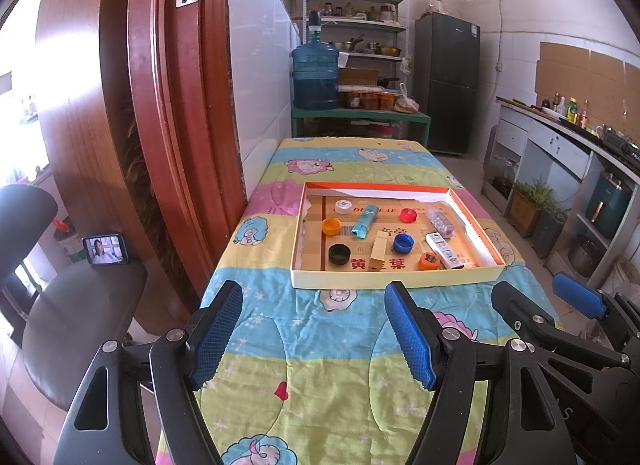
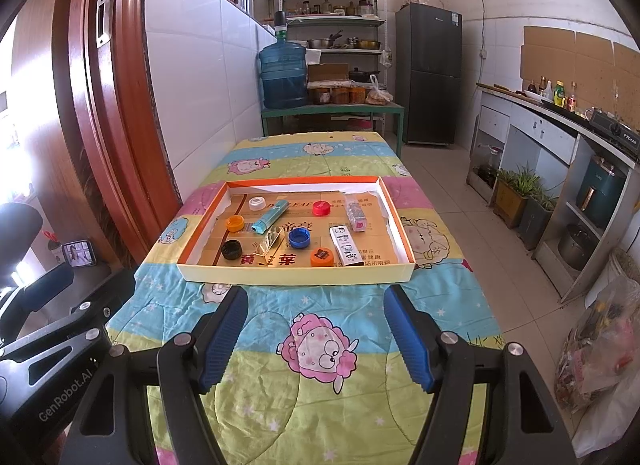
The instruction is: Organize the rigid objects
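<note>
Looking along the left tool [image 1: 314, 335], its blue fingers stand wide apart with nothing between them, hanging over the near end of the desk [image 1: 332, 345] under its cartoon quilt. Past them, toward the middle of the desk, lies a shallow cardboard tray [image 1: 394, 279] with the task's things all inside it: a white cap [image 1: 343, 206], an orange cap [image 1: 331, 226] and a black cap [image 1: 339, 254] along the left side, a teal tube [image 1: 363, 220] and a tan box [image 1: 379, 250] mid-tray, a red cap [image 1: 408, 215] and a blue cap [image 1: 403, 243] beyond them. The right tool shows at the right edge.

From the right wrist view, the right tool [image 2: 314, 335] is likewise spread and empty, short of the tray's near wall. Toward the tray's right side lie a clear patterned box [image 2: 357, 215], a white box with cartoon print [image 2: 346, 250] and an orange cap with a dark top [image 2: 322, 257].

The things lie loosely spaced rather than grouped, which would suit either a sorted spread or one awaiting sorting. Any pick would do best coming straight down over one piece, with fingers clear of its neighbours and the tray's low walls.
</note>
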`<state>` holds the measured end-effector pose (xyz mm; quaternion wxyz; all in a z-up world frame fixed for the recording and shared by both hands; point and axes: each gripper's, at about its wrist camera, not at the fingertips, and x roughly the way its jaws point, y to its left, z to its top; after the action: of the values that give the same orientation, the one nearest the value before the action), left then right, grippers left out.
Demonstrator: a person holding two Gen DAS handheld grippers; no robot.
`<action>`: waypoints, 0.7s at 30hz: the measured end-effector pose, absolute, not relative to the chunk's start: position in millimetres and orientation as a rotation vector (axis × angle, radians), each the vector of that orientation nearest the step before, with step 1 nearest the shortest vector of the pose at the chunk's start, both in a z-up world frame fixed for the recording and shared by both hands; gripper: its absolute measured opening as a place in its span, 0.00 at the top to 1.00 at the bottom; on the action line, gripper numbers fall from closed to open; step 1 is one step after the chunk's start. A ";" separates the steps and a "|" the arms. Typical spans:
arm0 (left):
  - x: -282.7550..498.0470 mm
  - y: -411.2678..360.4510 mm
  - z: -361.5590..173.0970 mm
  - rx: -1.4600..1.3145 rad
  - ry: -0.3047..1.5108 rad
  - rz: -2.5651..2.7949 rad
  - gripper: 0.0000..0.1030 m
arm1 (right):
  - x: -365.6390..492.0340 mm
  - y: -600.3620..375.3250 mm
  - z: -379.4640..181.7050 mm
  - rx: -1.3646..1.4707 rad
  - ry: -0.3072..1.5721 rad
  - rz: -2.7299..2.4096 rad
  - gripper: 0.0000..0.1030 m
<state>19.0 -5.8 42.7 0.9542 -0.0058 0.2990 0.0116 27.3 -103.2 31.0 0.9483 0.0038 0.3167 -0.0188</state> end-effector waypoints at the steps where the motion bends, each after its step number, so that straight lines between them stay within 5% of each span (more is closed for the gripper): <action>1: 19.1 -5.8 42.7 -0.012 0.607 0.024 0.27 | 27.2 -103.2 31.0 0.008 0.645 -0.038 0.32; 21: 19.0 -6.4 42.8 -0.014 0.608 0.024 0.27 | 29.3 -105.8 28.1 0.010 0.646 -0.045 0.32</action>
<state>19.0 -6.4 42.8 0.9540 -0.0067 0.2994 0.0120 29.3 -105.8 28.1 0.9480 0.0048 0.3174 -0.0220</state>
